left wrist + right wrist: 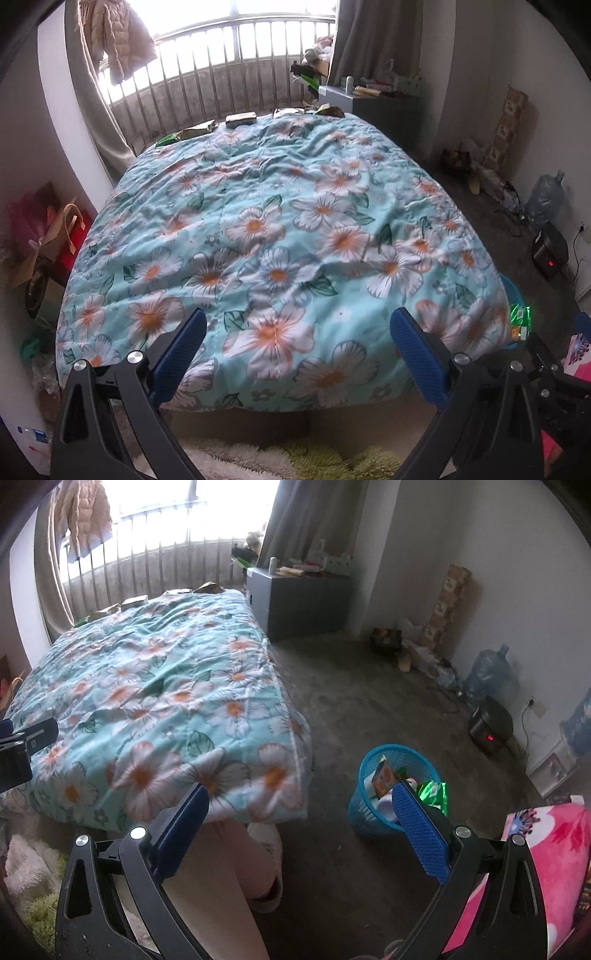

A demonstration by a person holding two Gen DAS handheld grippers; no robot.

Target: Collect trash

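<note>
A bed with a floral quilt [280, 229] fills the left wrist view. Several wrappers lie along its far edge: a green-gold one [194, 131], a flat packet [242, 119] and a crumpled one [328, 110]. My left gripper [297, 328] is open and empty over the near edge of the quilt. My right gripper [301, 803] is open and empty, above the floor by the bed's corner. A blue mesh bin [369, 812] holding wrappers, one green [434, 792], stands on the floor just beyond the right finger [421, 834]. The bin's rim shows in the left wrist view [515, 295].
A grey cabinet [295, 602] stands by the far corner of the bed. A black heater [489, 725], a water jug [487, 672] and clutter line the right wall. A pink blanket [554, 849] is at my right. A shaggy rug [280, 461] lies below. Bags [48, 229] sit left of the bed.
</note>
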